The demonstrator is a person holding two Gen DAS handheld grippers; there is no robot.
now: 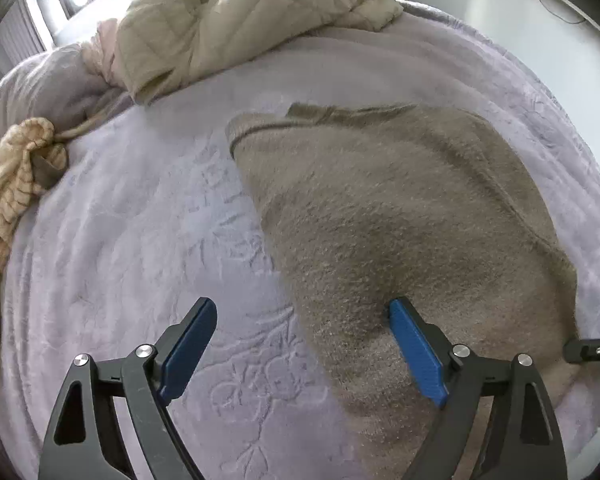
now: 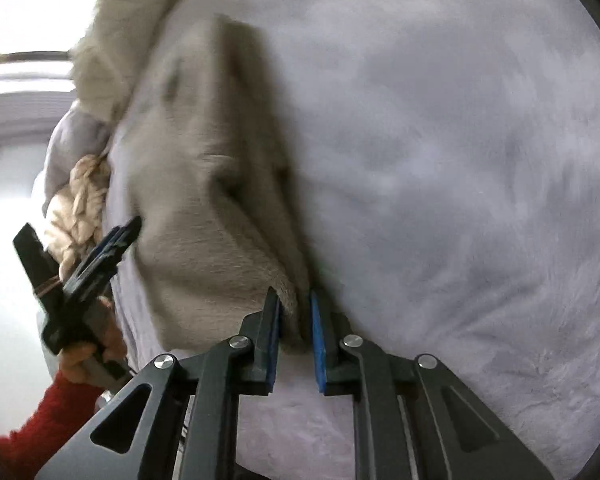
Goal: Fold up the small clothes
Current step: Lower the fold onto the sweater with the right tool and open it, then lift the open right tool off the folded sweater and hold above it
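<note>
A taupe fuzzy garment [image 1: 400, 216] lies spread on the lavender blanket [image 1: 140, 240], its collar end far from me. My left gripper [image 1: 302, 312] is open low over the garment's near left edge. Its right finger [image 1: 414, 344] rests over the fabric and its left finger [image 1: 192, 344] is over bare blanket. In the right wrist view, which is motion-blurred, my right gripper [image 2: 294, 300] is shut on the near corner of the garment [image 2: 204, 208], with fabric bunched between the blue pads. The right gripper's tip [image 1: 588, 350] shows at the garment's right edge.
A beige quilted jacket [image 1: 240, 20] is heaped at the far side of the bed. A crumpled peach striped cloth [image 1: 16, 176] lies at the left edge. A hand [image 2: 84, 356] in a red sleeve [image 2: 48, 420] holds the left gripper's handle. Bright windows stand beyond.
</note>
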